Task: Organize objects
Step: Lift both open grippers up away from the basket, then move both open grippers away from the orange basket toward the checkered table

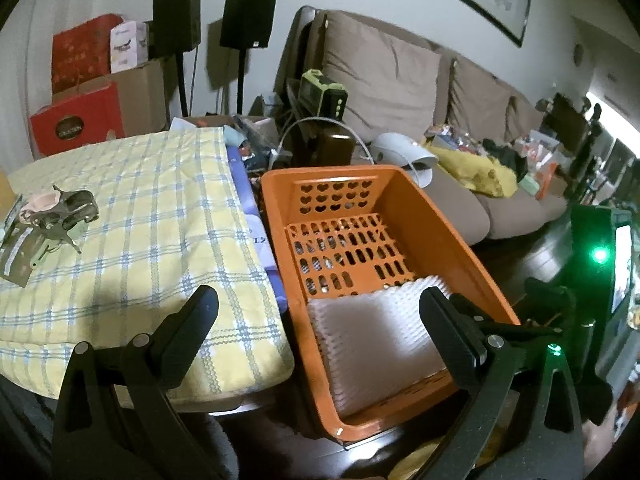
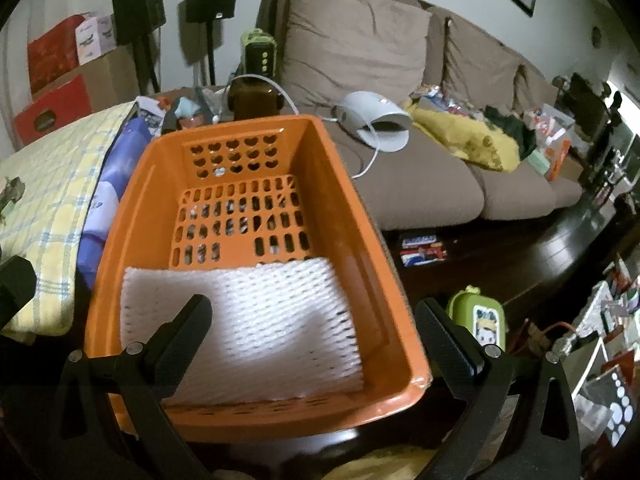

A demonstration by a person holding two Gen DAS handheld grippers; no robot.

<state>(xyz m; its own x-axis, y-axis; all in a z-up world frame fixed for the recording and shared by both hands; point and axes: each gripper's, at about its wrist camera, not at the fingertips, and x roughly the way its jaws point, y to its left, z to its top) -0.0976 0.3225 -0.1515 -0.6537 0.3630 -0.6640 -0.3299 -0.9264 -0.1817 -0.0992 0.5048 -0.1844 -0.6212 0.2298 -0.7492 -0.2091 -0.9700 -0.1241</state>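
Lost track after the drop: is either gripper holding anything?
No. Left gripper and right gripper are both open and hold nothing above the basket.

**Basket sitting between cloth and sofa**

A basket [image 2: 384, 264] is standing just right of the cloth-covered worktop [image 1: 152, 216], with a foam sheet [image 2: 256, 320] lying in its near end. A small pile of objects [image 1: 52, 216] is resting on the cloth at far left. The sofa [image 1: 460, 208] is stretching behind and to the right, and two speakers [image 1: 248, 20] are standing behind the worktop beside stacked boxes [image 1: 88, 92].
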